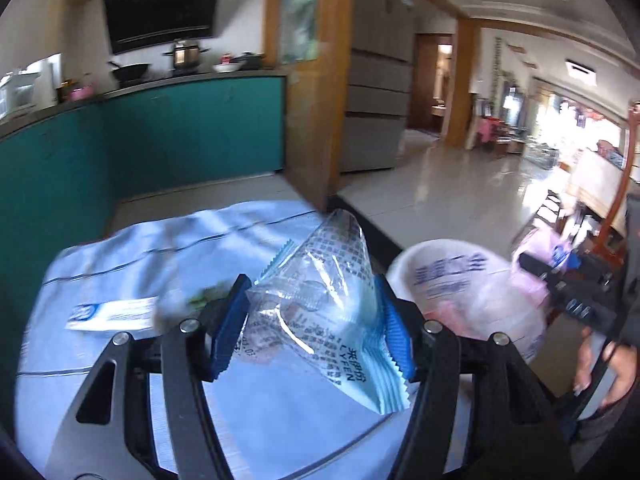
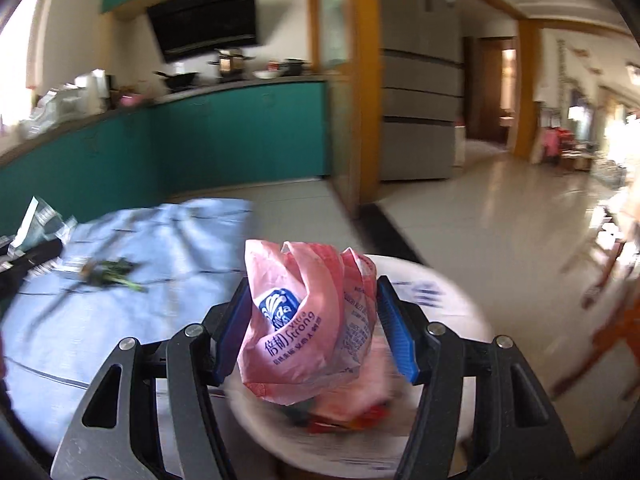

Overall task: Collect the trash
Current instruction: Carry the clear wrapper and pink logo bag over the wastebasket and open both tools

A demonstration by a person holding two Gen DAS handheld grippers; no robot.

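A cloth (image 1: 132, 248) is spread over the bench, and a bin (image 2: 440, 304) lined with a bag stands just beside the bench's right edge. A clear wrapper (image 1: 320, 280) is held in the left tool (image 1: 316, 328) above the cloth near that edge. A tissue pack wrapper (image 2: 304, 320) is held in the right tool (image 2: 312, 328) over the bin. A vegetable scrap (image 2: 108, 272) lies on the cloth toward the left side. A kitchen counter (image 2: 240, 84) with pots is found behind the bench.

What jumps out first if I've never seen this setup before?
Two blue-padded claws each pinch a piece of rubbish: the left claw holds a clear crinkly wrapper, the right claw a pink tissue packet. Below the packet sits a white bin, beside a table under a pale blue cloth.
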